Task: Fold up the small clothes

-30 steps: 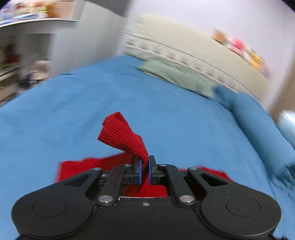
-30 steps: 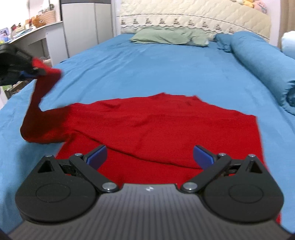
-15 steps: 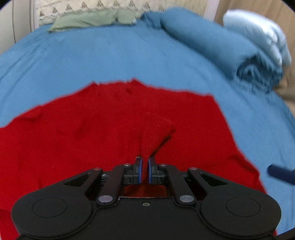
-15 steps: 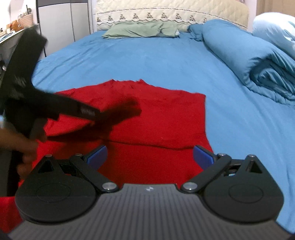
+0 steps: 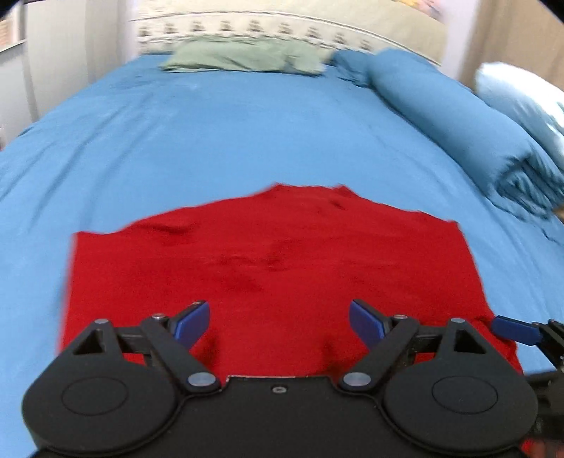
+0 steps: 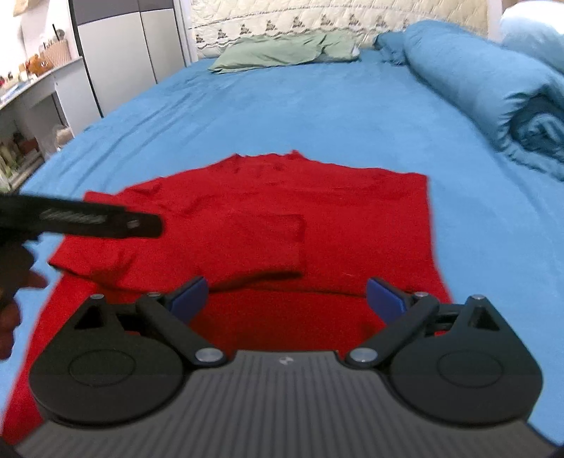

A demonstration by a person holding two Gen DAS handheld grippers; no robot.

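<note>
Your left gripper has its jaws spread wide with nothing between them, just hanging over the near part of the red sweater. Same deal with your right gripper: jaws wide apart, gripping nothing, parked above the sweater's near edge.

The sweater lies flat on the blue bed sheet, and from the right wrist view you can see one sleeve folded across the body, its cuff ending about mid-chest. The neckline points away from you toward the headboard. In the left wrist view, one blue pad of your right gripper pokes in at the right side, right at the sweater's edge. In the right wrist view your left gripper's dark body reaches in from the left, over the sweater's left shoulder area.

Further out, there's a green pillow by the headboard, a rolled blue duvet along the right side of the bed, and a paler blue one beyond it. A grey wardrobe and a white desk stand off to the left.
</note>
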